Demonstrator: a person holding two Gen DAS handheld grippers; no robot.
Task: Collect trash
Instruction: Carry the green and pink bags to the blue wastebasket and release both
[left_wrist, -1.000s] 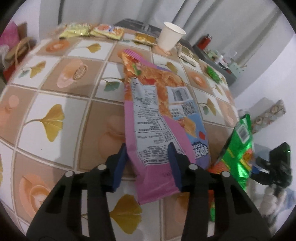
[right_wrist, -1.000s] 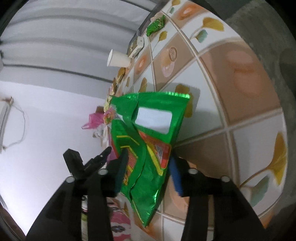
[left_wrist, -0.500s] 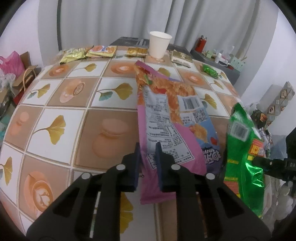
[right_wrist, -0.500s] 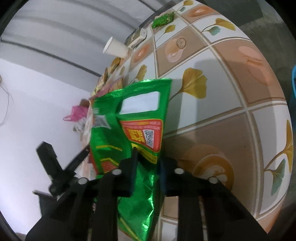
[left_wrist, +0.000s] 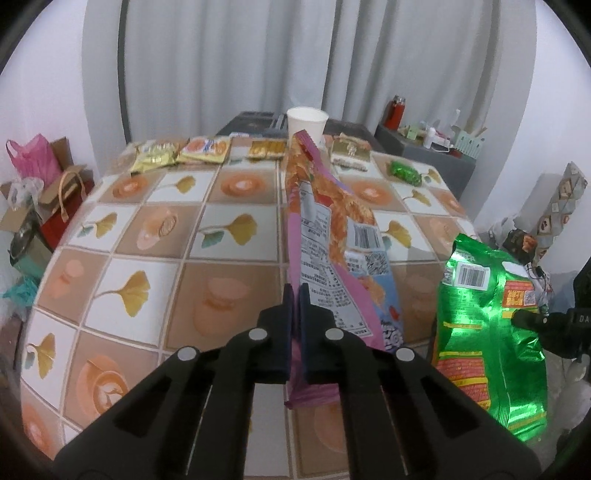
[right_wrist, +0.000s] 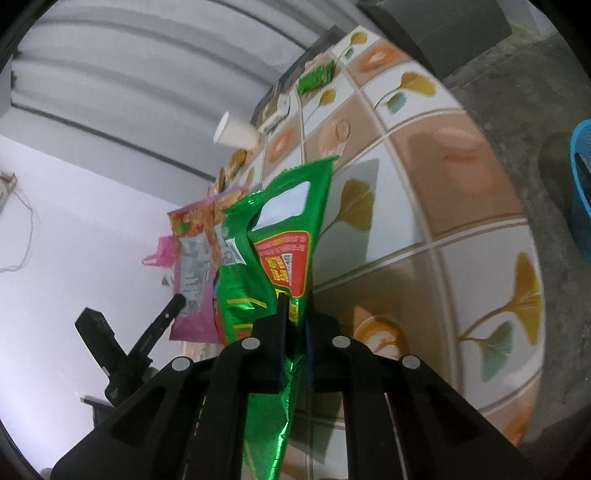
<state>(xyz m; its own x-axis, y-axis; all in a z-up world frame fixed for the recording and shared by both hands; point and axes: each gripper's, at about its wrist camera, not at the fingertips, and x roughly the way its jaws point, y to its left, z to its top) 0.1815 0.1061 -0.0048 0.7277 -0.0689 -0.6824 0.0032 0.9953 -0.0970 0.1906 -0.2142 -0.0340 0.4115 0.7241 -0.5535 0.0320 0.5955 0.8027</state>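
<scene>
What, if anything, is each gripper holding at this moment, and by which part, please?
The left gripper pinches the pink snack bag near its bottom end. The right gripper, its jaws closing, pinches the green snack bag in its lower part.

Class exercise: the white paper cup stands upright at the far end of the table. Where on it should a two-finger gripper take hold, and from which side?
Probably grip the paper cup across its wall, just below the open rim, coming level from the near side. It stands upright with its mouth up and tapers downward, so the wider top should resist slipping. Flat wrappers lie beside it; the near approach looks clearest.
</scene>
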